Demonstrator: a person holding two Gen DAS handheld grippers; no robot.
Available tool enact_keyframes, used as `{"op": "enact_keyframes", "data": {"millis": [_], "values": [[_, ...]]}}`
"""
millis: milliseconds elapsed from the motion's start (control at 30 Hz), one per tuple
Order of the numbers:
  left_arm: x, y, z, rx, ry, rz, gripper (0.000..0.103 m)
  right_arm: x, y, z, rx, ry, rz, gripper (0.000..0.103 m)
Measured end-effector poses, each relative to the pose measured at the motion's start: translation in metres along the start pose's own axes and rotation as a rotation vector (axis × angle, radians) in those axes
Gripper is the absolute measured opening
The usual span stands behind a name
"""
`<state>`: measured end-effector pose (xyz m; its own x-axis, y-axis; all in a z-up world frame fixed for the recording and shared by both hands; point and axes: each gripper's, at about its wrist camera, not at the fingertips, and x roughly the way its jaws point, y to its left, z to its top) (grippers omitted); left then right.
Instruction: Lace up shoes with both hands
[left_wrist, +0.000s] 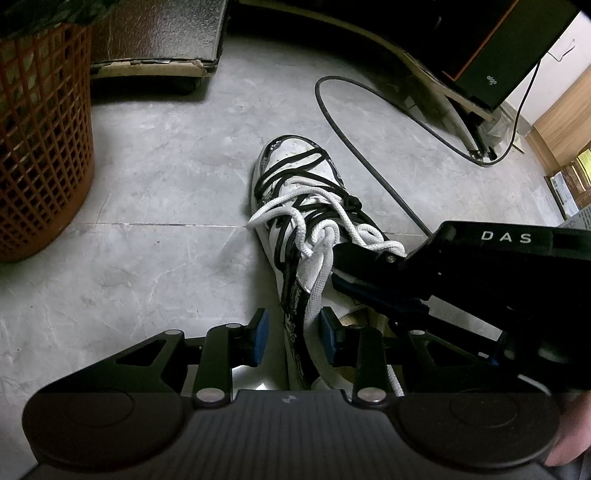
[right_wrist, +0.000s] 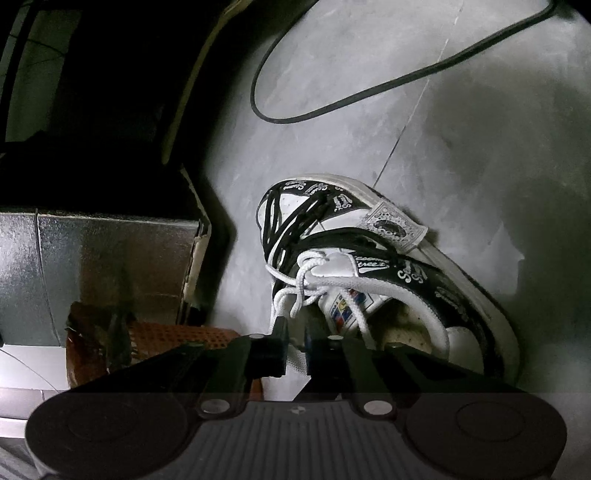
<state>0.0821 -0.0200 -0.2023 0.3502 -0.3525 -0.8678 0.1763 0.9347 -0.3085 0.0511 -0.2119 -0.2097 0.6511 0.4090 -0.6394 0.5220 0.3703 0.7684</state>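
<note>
Your left gripper (left_wrist: 290, 332) stands part-open around a white lace (left_wrist: 314, 295), unpinched; your right gripper (right_wrist: 295, 347) clamps white lace, tensioning the sneaker's (right_wrist: 388, 258) knot (left_wrist: 321, 236).

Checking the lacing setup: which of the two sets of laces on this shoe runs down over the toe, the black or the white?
The black laces criss-cross over the toe of the shoe; the white laces stay knotted higher up, near the tongue.

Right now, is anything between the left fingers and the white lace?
Nothing visible. The white lace runs between the left gripper's open fingers. The right gripper, shut on the lace near the knot, sits just beyond them, crowding but not blocking.
</note>
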Motion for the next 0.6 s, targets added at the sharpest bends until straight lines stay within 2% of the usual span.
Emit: {"op": "enact_keyframes", "data": {"millis": [367,600], "values": [[-0.001,-0.002,-0.001,0.016,-0.004,0.007,0.035,-0.007,0.015,0.0,-0.143,-0.015,-0.073,0.004],[-0.002,-0.004,-0.001,0.028,-0.005,0.017,0.035,-0.018,0.015,0.007,-0.166,-0.055,-0.105,0.004]]}}
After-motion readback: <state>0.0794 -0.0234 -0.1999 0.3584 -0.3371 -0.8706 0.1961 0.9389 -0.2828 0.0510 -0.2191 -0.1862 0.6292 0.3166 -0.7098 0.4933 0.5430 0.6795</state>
